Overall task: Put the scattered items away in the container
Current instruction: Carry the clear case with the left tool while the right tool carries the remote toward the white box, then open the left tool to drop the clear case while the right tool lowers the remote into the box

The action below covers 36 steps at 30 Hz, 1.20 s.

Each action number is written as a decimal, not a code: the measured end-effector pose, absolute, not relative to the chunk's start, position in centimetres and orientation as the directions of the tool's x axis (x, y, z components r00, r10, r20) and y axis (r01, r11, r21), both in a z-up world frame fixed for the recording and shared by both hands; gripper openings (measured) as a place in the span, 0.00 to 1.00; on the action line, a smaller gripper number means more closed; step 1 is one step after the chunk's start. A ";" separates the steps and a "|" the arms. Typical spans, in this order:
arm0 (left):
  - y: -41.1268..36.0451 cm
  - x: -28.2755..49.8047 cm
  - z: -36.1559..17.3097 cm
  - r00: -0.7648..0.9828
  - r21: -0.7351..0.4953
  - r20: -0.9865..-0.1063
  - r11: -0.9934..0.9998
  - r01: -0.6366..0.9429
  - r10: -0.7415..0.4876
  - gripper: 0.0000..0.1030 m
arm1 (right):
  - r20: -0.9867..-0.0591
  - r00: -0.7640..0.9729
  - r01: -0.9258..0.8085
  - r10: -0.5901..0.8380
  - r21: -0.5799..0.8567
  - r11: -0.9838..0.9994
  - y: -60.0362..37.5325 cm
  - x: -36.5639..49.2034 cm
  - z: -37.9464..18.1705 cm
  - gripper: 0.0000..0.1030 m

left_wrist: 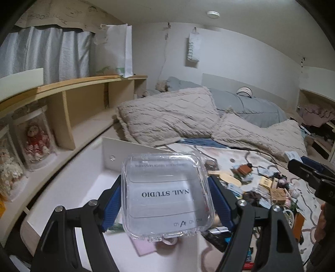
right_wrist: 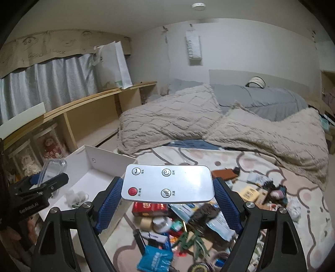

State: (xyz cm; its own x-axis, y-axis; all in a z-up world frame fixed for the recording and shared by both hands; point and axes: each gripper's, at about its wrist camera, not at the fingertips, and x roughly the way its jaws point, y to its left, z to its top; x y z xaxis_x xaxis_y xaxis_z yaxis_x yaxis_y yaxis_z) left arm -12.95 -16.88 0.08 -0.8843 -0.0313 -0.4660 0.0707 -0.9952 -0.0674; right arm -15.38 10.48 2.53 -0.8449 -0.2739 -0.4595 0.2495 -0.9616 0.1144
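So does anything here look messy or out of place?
Yes: a heap of small items lies strewn over the rug beside the white box, which is nearly empty. Nothing looks broken or spilled.

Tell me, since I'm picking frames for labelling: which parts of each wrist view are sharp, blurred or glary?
Left wrist view: the clear plastic case is sharp, its print legible; the clutter behind it is soft, and fisheye bends the shelf. Right wrist view: the white remote is crisp with mild sheen; the pile of items below is smeared, and the ceiling light is bright.
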 end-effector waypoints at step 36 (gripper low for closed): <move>-26.4 -17.1 -5.5 -0.718 -0.009 -0.693 -0.995 0.103 -0.068 0.75 | -0.616 -0.624 0.524 -0.480 0.126 -0.842 -5.0 -21.0 2.9 0.84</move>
